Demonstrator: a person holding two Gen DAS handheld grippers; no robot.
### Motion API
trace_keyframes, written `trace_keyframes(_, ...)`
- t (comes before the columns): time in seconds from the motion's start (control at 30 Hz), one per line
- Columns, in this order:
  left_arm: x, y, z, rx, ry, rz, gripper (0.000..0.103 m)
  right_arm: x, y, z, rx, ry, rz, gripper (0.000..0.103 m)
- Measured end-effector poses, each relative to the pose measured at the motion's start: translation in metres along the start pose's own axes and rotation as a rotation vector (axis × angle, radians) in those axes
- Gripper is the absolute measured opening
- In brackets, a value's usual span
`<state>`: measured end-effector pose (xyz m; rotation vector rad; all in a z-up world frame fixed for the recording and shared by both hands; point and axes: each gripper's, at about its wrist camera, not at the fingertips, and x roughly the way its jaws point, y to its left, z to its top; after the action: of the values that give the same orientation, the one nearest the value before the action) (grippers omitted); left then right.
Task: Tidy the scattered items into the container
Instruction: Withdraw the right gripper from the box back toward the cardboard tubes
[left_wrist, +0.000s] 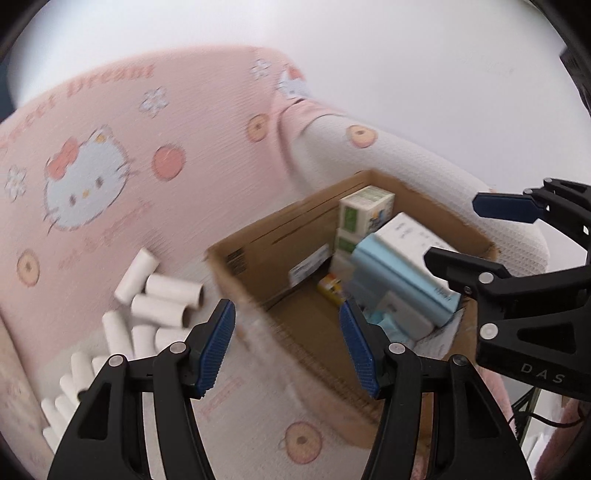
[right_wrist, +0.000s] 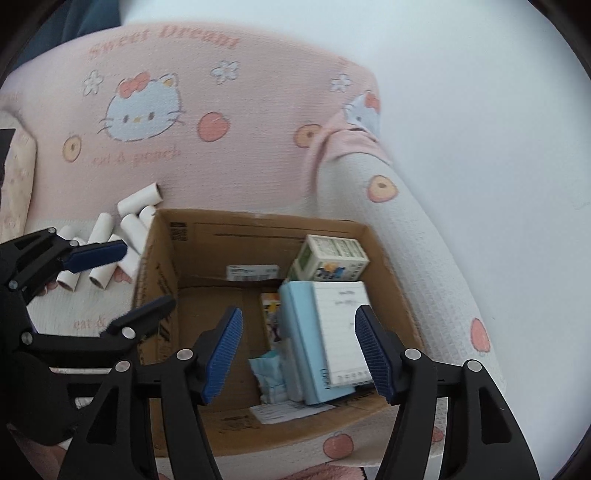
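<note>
An open cardboard box (left_wrist: 236, 273) (right_wrist: 155, 280) sits on a pink cartoon-cat sofa cover. Inside lie a light blue and white carton (left_wrist: 402, 258) (right_wrist: 325, 332), a green and white carton (left_wrist: 365, 210) (right_wrist: 328, 258), a small yellow pack (left_wrist: 330, 288) (right_wrist: 271, 314) and a crumpled blue wrapper (right_wrist: 269, 376). Several white cardboard tubes (left_wrist: 162, 295) (right_wrist: 107, 236) lie scattered left of the box. My left gripper (left_wrist: 288, 350) (right_wrist: 122, 273) is open and empty over the box's left rim. My right gripper (right_wrist: 299, 354) (left_wrist: 461, 229) is open and empty above the box's contents.
The sofa backrest (left_wrist: 110, 147) (right_wrist: 221, 110) rises behind the box, and a white armrest (left_wrist: 406, 166) (right_wrist: 406, 240) runs along its right side. A cream cushion (right_wrist: 18, 177) sits at far left. A white wall (right_wrist: 480, 92) stands behind.
</note>
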<state>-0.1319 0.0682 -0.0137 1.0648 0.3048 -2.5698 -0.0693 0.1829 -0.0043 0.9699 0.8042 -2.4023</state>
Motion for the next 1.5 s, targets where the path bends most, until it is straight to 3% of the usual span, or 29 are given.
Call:
trace_keyframes(0.4,-0.005,0.040,-0.019,-0.104,0.036,0.075,0.063,0.010,0.031,-0.002,-0.076,0.036,0.033,0.062)
trace_keyframes(0.53,-0.005,0.052,-0.048,-0.088,0.077,0.158,0.063,0.009,0.044,-0.009,-0.088,0.040,0.069,0.062)
trace_keyframes(0.67,-0.002,0.071,-0.086,-0.111,0.150,0.233,0.063,-0.001,0.066,-0.012,-0.149,-0.023,0.100,0.062)
trace_keyframes(0.83,-0.001,0.100,-0.120,-0.209,0.226,0.204,0.063,-0.007,0.101,-0.011,-0.217,-0.066,0.160,0.063)
trace_keyframes(1.03,0.000,0.124,-0.141,-0.241,0.239,0.290,0.063,-0.001,0.143,-0.011,-0.286,-0.098,0.255,0.064)
trace_keyframes(1.13,0.005,0.138,-0.145,-0.296,0.249,0.270,0.063,0.008,0.166,-0.012,-0.310,-0.132,0.277,0.080)
trace_keyframes(1.37,0.019,0.169,-0.154,-0.439,0.217,0.135,0.063,0.039,0.194,-0.011,-0.316,-0.131,0.292,0.080)
trace_keyframes(1.43,0.026,0.175,-0.156,-0.447,0.212,0.068,0.063,0.045,0.201,-0.013,-0.348,-0.168,0.264,0.080)
trace_keyframes(1.5,0.033,0.179,-0.156,-0.436,0.212,0.056,0.063,0.049,0.208,-0.018,-0.369,-0.217,0.271,0.080)
